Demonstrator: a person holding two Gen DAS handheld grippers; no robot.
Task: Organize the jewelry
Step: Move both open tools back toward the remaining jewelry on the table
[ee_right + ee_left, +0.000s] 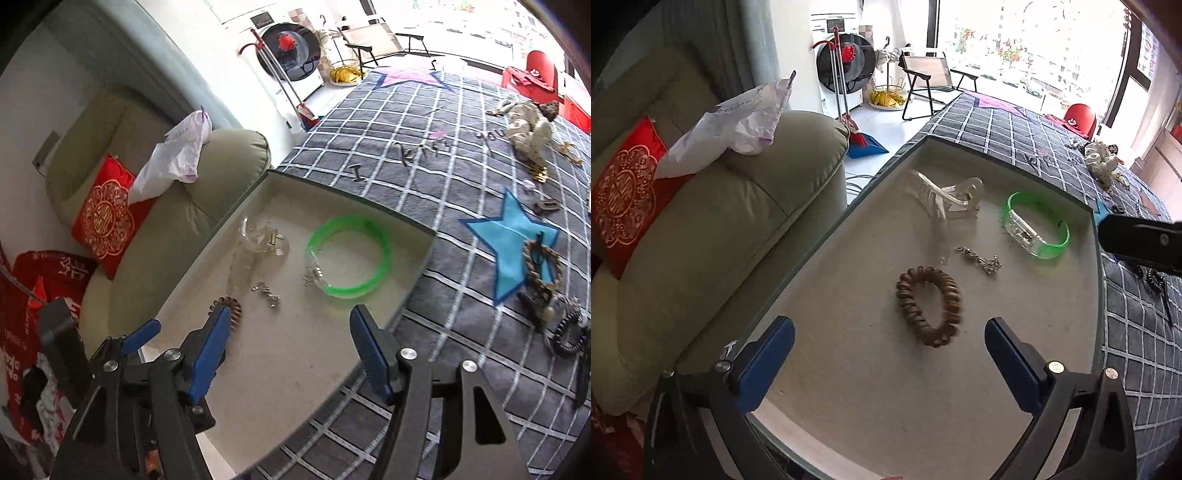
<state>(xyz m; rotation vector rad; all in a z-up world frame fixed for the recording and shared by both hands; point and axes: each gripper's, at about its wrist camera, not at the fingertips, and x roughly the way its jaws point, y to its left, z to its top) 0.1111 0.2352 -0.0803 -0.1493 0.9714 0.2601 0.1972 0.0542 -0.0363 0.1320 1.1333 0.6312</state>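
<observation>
A shallow beige tray [849, 369] holds a brown bead bracelet [929, 305], a small silver chain [980, 258], a green bangle [1036, 223] and clear plastic pieces [953, 195]. My left gripper [890, 354] is open and empty, just short of the brown bracelet. My right gripper [290, 345] is open and empty over the tray's near part, below the green bangle [349, 256]. The chain [266, 291] and the brown bracelet [232, 308] lie left of it. The left gripper's fingers [142, 334] show at the lower left.
The tray [295, 369] sits on a grey checked blanket [424, 147]. On the blanket at the right lie a rope ring [543, 264], black hair ties [569, 334], a dark clip [546, 206] and a spotted scrunchie [528, 129]. A green sofa [720, 221] with a red cushion stands left.
</observation>
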